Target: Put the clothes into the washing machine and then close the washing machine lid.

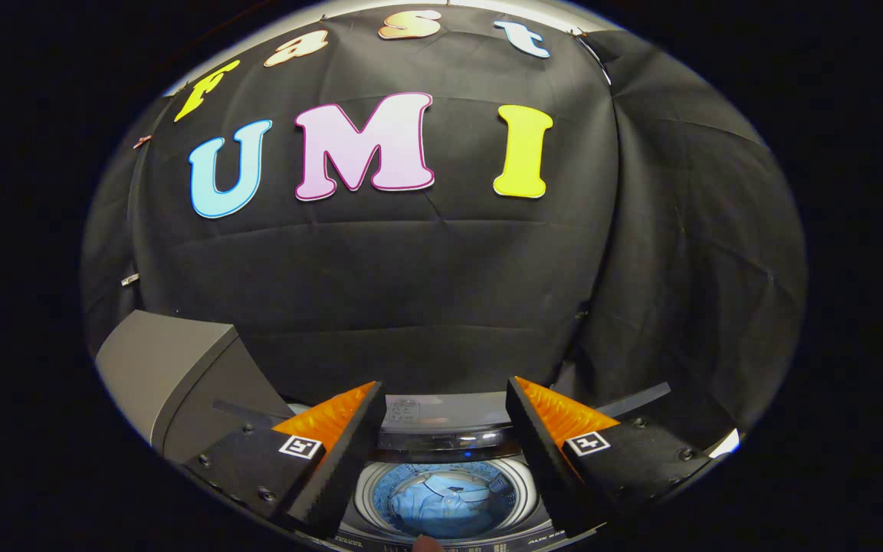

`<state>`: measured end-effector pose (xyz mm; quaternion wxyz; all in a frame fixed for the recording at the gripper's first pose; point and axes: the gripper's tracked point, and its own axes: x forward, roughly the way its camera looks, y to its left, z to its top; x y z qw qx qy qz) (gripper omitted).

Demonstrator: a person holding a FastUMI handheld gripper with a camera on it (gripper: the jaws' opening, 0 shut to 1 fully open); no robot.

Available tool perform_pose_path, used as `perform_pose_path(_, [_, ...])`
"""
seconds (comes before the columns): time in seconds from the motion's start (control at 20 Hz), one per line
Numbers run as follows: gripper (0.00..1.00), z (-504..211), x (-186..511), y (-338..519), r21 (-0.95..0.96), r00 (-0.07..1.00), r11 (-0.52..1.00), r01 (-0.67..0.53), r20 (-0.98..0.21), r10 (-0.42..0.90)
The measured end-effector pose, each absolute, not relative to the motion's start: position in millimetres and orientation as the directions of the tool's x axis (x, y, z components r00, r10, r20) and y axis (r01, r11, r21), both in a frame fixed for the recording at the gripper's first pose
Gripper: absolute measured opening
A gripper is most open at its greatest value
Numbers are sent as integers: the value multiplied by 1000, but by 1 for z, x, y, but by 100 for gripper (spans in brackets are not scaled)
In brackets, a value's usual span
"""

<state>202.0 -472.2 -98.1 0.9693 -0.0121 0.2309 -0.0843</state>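
Markings on the washing machine [441,429] were too small to read. The gripper [445,395] hung above its open drum [369,491], fingers spread wide and holding nothing. Blue clothes [445,502] lay inside that drum. A grey box [165,368] stood left of the machine.

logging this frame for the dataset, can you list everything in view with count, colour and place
top-loading washing machine: one, grey and silver, below and beyond the fingers, lid not closed
round drum opening: one, pale metal rim, seen between the fingers
light blue clothes: one heap, blue, lying inside the drum
grey box-shaped object: one, grey, beside the machine, beyond one finger; what it is I cannot tell
black cloth booth wall: one, black, behind the machine
fingertip: one, at the machine's front edge
gripper: one, fingers spread apart, holding nothing, above the drum
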Motion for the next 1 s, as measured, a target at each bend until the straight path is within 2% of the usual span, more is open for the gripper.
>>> perform_pose_path(0.3, [98,-116,193,-471,-58,865,987,151,-476,-160])
perform_pose_path(0.65, [98,-210,151,-469,-69,742,989,134,-654,-146])
perform_pose_path(1.0, [98,-258,114,-472,-68,646,988,141,-750,-144])
